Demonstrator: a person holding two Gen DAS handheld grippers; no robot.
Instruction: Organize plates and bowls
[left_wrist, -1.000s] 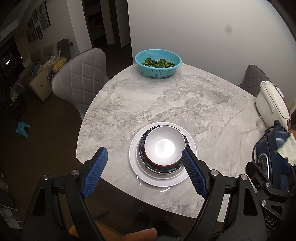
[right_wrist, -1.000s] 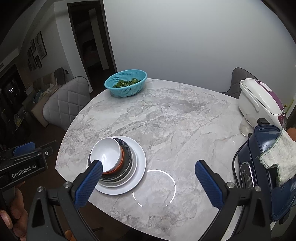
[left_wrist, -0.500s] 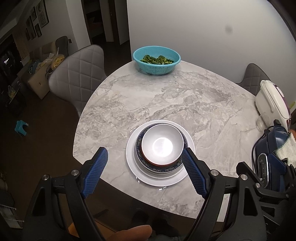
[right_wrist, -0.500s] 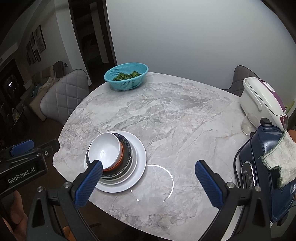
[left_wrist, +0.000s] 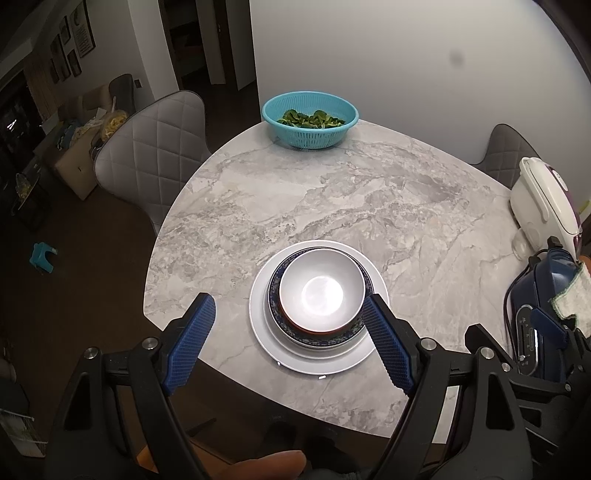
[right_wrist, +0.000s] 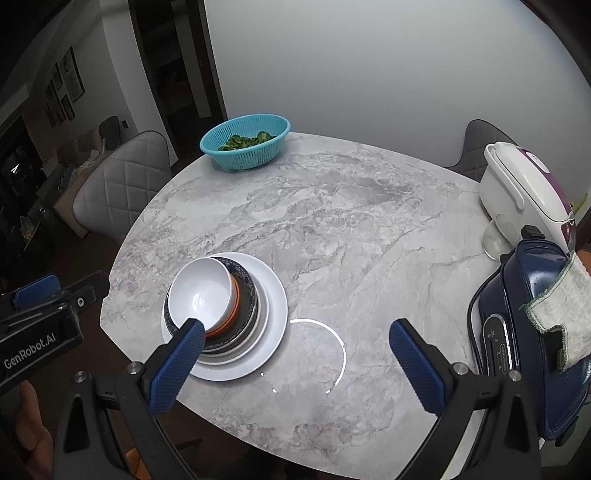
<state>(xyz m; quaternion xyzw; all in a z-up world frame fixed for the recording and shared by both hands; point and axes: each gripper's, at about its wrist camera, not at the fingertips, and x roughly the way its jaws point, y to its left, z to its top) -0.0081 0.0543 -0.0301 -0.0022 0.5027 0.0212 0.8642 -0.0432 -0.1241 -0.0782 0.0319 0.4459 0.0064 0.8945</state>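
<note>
A stack of dishes stands near the front edge of the marble table (left_wrist: 332, 192). A white bowl (left_wrist: 320, 290) tops it, sitting in an orange-rimmed bowl (right_wrist: 233, 310) and a dark blue patterned bowl (left_wrist: 347, 334), all on a large white plate (left_wrist: 325, 360). My left gripper (left_wrist: 288, 315) hovers open just in front of the stack, nothing between its blue pads. My right gripper (right_wrist: 293, 338) is open too, over bare table right of the white plate (right_wrist: 275, 314), with its left pad overlapping the white bowl (right_wrist: 201, 291) in view. The left gripper's body (right_wrist: 40, 325) shows at the right wrist view's left edge.
A teal colander (left_wrist: 310, 123) of green leaves sits at the table's far edge. At the right stand a white and purple appliance (left_wrist: 543, 199) and a dark blue appliance (right_wrist: 532, 332) with a cloth (right_wrist: 561, 314) on it. Grey quilted chairs (left_wrist: 151, 158) stand around the table.
Both views have pulled back slightly from the table, so more of it shows. The dish stack has not moved and both grippers stay open.
</note>
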